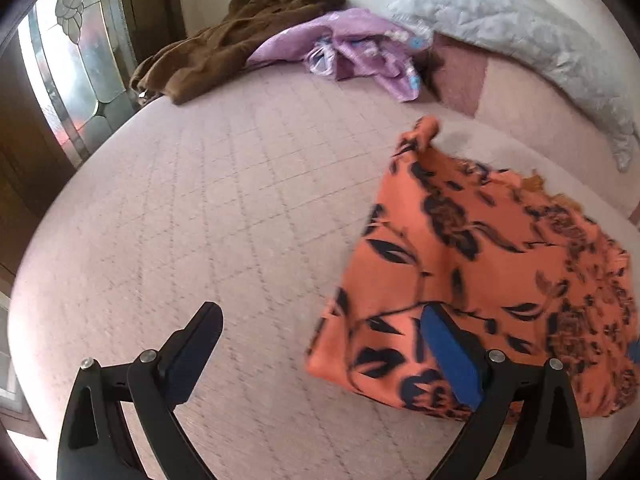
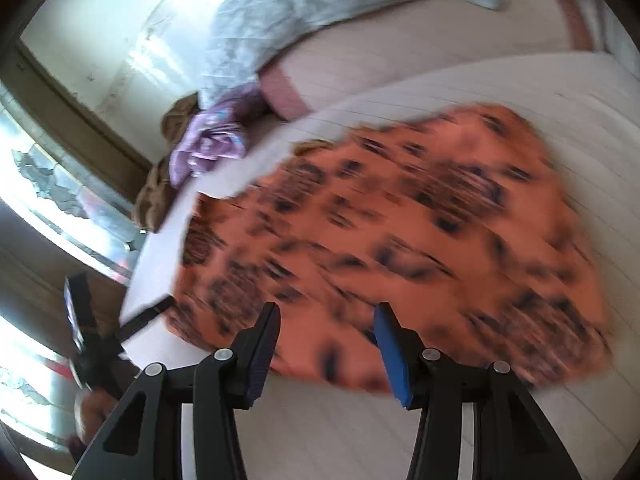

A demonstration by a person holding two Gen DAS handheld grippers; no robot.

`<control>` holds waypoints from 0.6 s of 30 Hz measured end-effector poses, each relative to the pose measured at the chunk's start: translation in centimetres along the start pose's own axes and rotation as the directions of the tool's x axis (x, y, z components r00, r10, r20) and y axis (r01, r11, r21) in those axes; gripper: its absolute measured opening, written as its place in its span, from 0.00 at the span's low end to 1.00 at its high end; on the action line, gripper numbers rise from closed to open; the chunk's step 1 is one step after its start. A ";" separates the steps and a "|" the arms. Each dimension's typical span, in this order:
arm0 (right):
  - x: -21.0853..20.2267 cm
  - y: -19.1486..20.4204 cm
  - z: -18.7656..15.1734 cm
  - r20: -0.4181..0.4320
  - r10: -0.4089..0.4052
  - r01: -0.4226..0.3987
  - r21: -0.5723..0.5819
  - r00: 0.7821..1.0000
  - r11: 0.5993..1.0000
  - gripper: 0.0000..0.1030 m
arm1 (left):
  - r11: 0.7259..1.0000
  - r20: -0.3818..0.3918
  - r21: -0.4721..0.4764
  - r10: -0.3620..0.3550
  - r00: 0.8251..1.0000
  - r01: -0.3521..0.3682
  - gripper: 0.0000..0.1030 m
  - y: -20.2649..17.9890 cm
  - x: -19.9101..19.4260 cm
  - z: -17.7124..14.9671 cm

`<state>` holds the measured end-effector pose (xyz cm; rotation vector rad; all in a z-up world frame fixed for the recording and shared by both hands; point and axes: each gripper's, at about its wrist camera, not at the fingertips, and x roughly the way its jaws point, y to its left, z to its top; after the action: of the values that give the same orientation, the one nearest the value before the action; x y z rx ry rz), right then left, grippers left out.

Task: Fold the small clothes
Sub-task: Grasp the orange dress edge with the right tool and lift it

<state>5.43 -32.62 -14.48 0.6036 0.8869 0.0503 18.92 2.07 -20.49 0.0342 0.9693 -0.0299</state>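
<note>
Orange fabric with a dark floral print, a small garment [image 1: 480, 272], lies spread on the pale quilted bed cover [image 1: 224, 208], toward the right in the left wrist view and filling the middle of the blurred right wrist view [image 2: 400, 232]. One corner of it sticks up in a little peak at its far end. The left gripper [image 1: 320, 320] has its jaws spread wide with nothing between them; its left finger hangs over bare cover, while its blue-padded right finger [image 1: 452, 356] overlaps the garment's near edge, though whether it touches the cloth cannot be told. The right gripper [image 2: 326, 320] stands partly open above the garment's near edge, with no cloth pinched between its pads. At the far side of the bed lie a brown garment [image 1: 224, 44] and, just beside it, a crumpled purple one [image 1: 360, 48], with a grey quilted pillow [image 1: 520, 40] further right. A leaded glass door [image 1: 68, 68] stands beyond the bed's left edge.
</note>
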 end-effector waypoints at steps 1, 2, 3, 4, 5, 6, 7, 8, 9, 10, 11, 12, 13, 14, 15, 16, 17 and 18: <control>1.1 1.1 0.9 -0.009 0.012 -0.012 -0.006 1.000 1.000 0.50 | 1.000 -0.014 0.005 0.012 1.000 -0.012 0.97 0.0 0.6 0.2; 2.6 2.3 1.9 -0.026 0.009 -0.009 -0.018 1.000 1.000 0.50 | 1.000 -0.031 0.009 0.016 0.999 -0.016 0.97 0.0 1.1 0.3; 4.1 3.2 2.6 -0.045 -0.007 0.006 -0.032 0.999 0.999 0.45 | 1.000 -0.049 0.010 0.010 0.999 -0.009 0.97 0.0 2.1 0.5; 6.0 4.1 3.3 -0.072 -0.033 0.030 -0.046 0.997 0.999 0.40 | 1.000 -0.056 0.007 0.001 0.998 -0.001 0.97 0.1 2.4 0.5; 8.8 4.8 3.9 -0.128 -0.080 0.072 -0.064 0.989 0.995 0.35 | 1.000 -0.061 0.006 -0.006 0.998 0.006 0.97 0.2 2.5 0.3; 10.3 5.0 4.1 -0.158 -0.118 0.106 -0.079 0.980 0.991 0.35 | 1.000 -0.064 0.012 -0.012 0.998 0.012 0.97 0.2 2.7 0.4; 12.6 5.3 4.3 -0.188 -0.182 0.164 -0.108 0.965 0.981 0.35 | 1.000 -0.066 0.021 -0.019 0.998 0.020 0.97 0.2 2.9 0.7; 13.6 5.6 4.7 -0.185 -0.204 0.185 -0.117 0.961 0.976 0.35 | 0.999 -0.072 0.025 -0.030 0.997 0.032 0.97 0.4 2.9 0.9; 13.8 6.1 5.3 -0.176 -0.210 0.192 -0.116 0.962 0.975 0.34 | 0.999 -0.078 0.019 -0.041 0.996 0.042 0.97 0.7 2.6 1.0; 13.7 6.7 6.1 -0.169 -0.204 0.188 -0.108 0.964 0.976 0.34 | 0.999 -0.083 0.006 -0.052 0.995 0.053 0.97 1.0 2.5 1.2; 13.2 7.6 6.9 -0.150 -0.172 0.157 -0.102 0.974 0.982 0.34 | 0.998 -0.086 -0.012 -0.059 0.995 0.059 0.97 1.5 2.5 1.4; 12.8 9.0 7.7 -0.124 -0.133 0.118 -0.119 0.983 0.986 0.34 | 0.998 -0.085 -0.025 -0.063 0.994 0.061 0.97 1.9 2.6 1.6; 12.7 10.1 8.1 -0.111 -0.118 0.102 -0.143 0.987 0.985 0.34 | 0.997 -0.085 -0.034 -0.068 0.994 0.065 0.97 2.3 2.8 2.0; 12.9 11.4 8.6 -0.109 -0.104 0.084 -0.173 0.989 0.981 0.34 | 0.997 -0.086 -0.044 -0.072 0.994 0.068 0.97 2.5 2.8 2.2; 13.7 12.9 9.0 -0.129 -0.085 0.058 -0.196 0.988 0.979 0.34 | 0.996 -0.084 -0.052 -0.072 0.994 0.068 0.97 2.7 2.6 2.2; 15.0 14.4 9.4 -0.163 -0.054 0.019 -0.207 0.985 0.978 0.34 | 0.996 -0.079 -0.057 -0.068 0.995 0.063 0.97 2.9 2.5 2.2; 16.0 15.3 9.4 -0.185 -0.031 -0.008 -0.209 0.982 0.978 0.34 | 0.997 -0.073 -0.060 -0.057 0.996 0.053 0.97 3.0 2.4 2.3; 17.7 16.6 9.5 -0.215 -0.007 -0.039 -0.213 0.977 0.976 0.34 | 0.998 -0.066 -0.059 -0.038 0.997 0.035 0.97 3.3 2.3 2.3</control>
<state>27.10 -18.25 -14.00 0.4056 1.0698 0.2277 22.22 5.25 -21.04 -0.0359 1.0374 -0.0346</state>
